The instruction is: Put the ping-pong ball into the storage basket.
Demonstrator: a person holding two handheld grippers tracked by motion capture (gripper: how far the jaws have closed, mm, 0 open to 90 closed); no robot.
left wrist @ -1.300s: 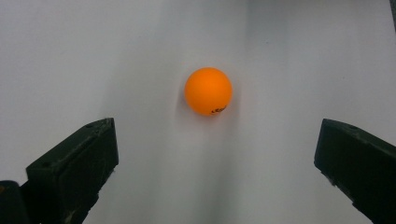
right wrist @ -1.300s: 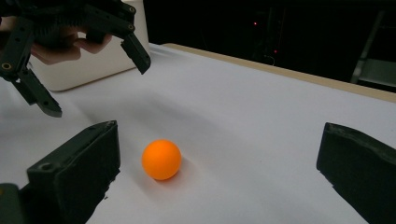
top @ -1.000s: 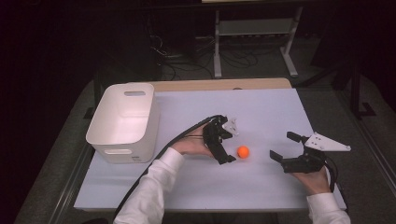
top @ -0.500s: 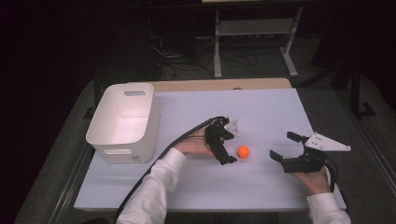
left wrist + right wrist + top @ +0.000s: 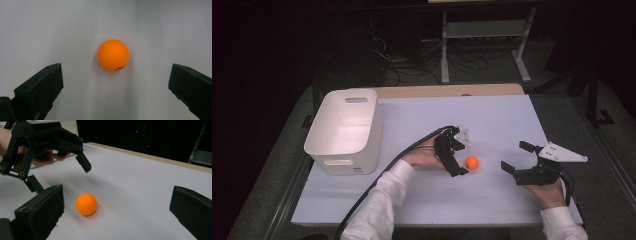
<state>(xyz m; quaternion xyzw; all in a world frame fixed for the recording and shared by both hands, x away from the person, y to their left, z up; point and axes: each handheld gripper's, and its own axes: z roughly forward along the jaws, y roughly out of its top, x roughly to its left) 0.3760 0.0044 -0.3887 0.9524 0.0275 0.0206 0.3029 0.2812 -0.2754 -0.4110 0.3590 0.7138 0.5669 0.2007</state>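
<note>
Table with a pale cover, carrying one ball and one bin.

The table (image 5: 492, 115) is lying under a white sheet, with a tan edge showing along its far side. An orange ball (image 5: 472, 162) is resting directly on the sheet right of centre, toward the near edge; the left gripper view shows dark print low on the ball (image 5: 113, 55). A white bin (image 5: 344, 131) with handle slots is standing upright at the table's left side, well apart from the ball.

Ball (image 5: 472, 162) on table (image 5: 492, 115) between both claws, bin (image 5: 344, 130) far left.
</note>
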